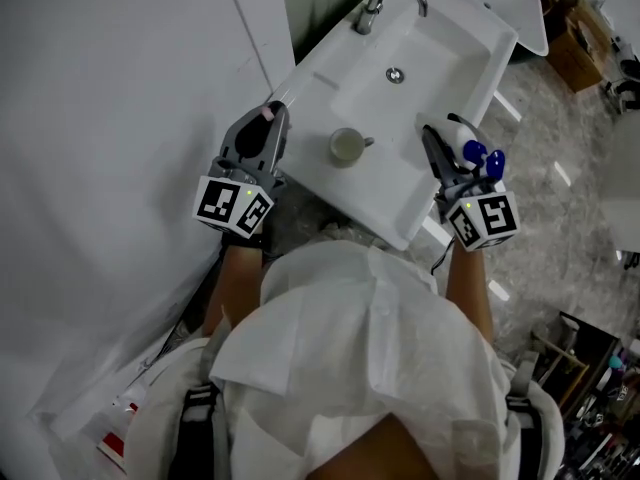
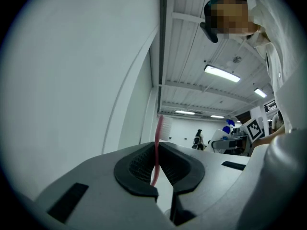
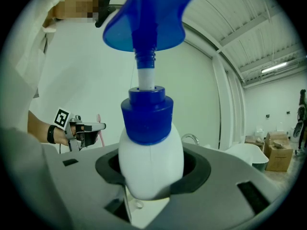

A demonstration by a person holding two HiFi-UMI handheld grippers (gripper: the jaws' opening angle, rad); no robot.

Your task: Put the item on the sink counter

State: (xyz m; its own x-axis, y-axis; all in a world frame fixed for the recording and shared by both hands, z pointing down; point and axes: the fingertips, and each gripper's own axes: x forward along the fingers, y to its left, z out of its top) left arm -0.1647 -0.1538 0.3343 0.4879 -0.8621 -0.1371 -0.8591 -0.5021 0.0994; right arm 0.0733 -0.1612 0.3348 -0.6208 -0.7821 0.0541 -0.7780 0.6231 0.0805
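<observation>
The white sink (image 1: 318,90) fills the middle of the scene, its chrome faucet (image 1: 385,3) at the far end. The person in the white coat (image 1: 370,368) stands at its near edge, arms out to either side of it.

The left gripper (image 1: 270,118) hovers at the left edge of the sink counter. The right gripper (image 1: 440,158) is over the right rim, level with it across the basin.

Over on the right, that gripper's jaws stand wide and are clamped around the belly of a white pump bottle (image 3: 151,162). Its blue collar and blue pump head rise clear above the jaws. The bottle sits upright in the grip and off the counter.

A pale cup (image 1: 347,146) already stands on the near counter between the two grippers, touching neither.

Smallest of all is a pink toothbrush (image 2: 157,147). The left gripper's jaws are pressed together on its thin handle, and its bristle head pokes up past the tips.

By my reading, nothing in hand has been set down yet. The cup is the only thing on the counter, and both the bottle and the toothbrush are held in the air. Which of them goes first I can't tell. Each needs lowering onto the flat counter and releasing there. The toothbrush looks nearest to bare counter, just left of the cup.
</observation>
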